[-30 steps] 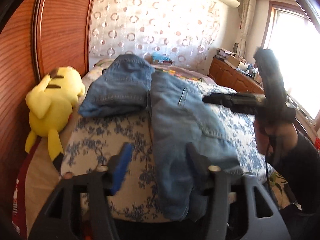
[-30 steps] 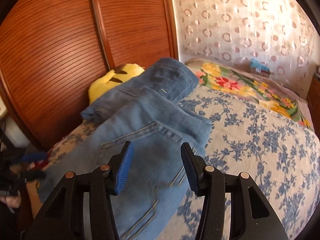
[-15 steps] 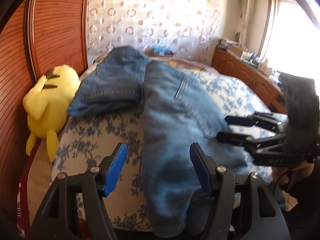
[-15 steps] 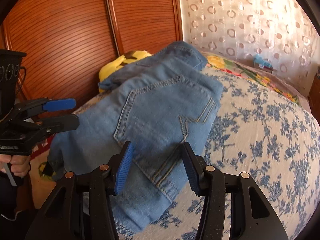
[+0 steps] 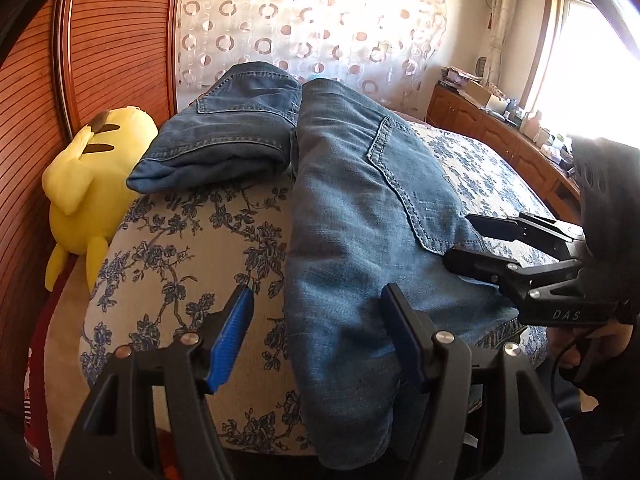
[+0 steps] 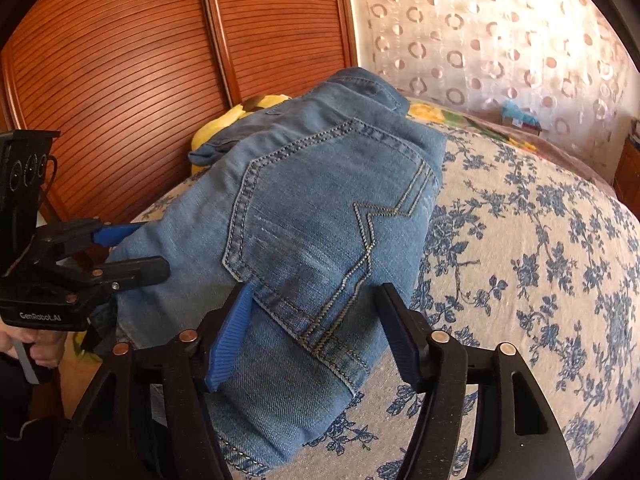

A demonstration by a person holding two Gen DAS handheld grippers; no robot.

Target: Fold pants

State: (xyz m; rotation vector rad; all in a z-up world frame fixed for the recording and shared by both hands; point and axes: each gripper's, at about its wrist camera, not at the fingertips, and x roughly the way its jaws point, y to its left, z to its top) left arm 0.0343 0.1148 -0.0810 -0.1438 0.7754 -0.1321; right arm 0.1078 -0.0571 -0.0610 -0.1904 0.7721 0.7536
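yellow plush (image 6: 256,106) mostly hidden behind jeans (image 6: 320,220)

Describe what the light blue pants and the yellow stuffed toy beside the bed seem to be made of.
The light blue pants look like faded cotton denim, matte: twill weave and tan double stitching around the back pocket. The yellow stuffed toy looks like soft plush fabric, probably synthetic, with a smooth padded surface and rounded limbs; its fibre cannot be told.

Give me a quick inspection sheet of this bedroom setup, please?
Surface: bed with blue-flowered cover.
Job's things: light jeans lying along the bed; darker folded jeans behind.
Clutter: yellow plush toy by the wardrobe.
Grippers: left gripper open over the jeans' edge; right gripper opening, denim between its fingers.
Cables: thin cord on the left gripper's housing.
Surroundings: wooden wardrobe, patterned curtain, sideboard.
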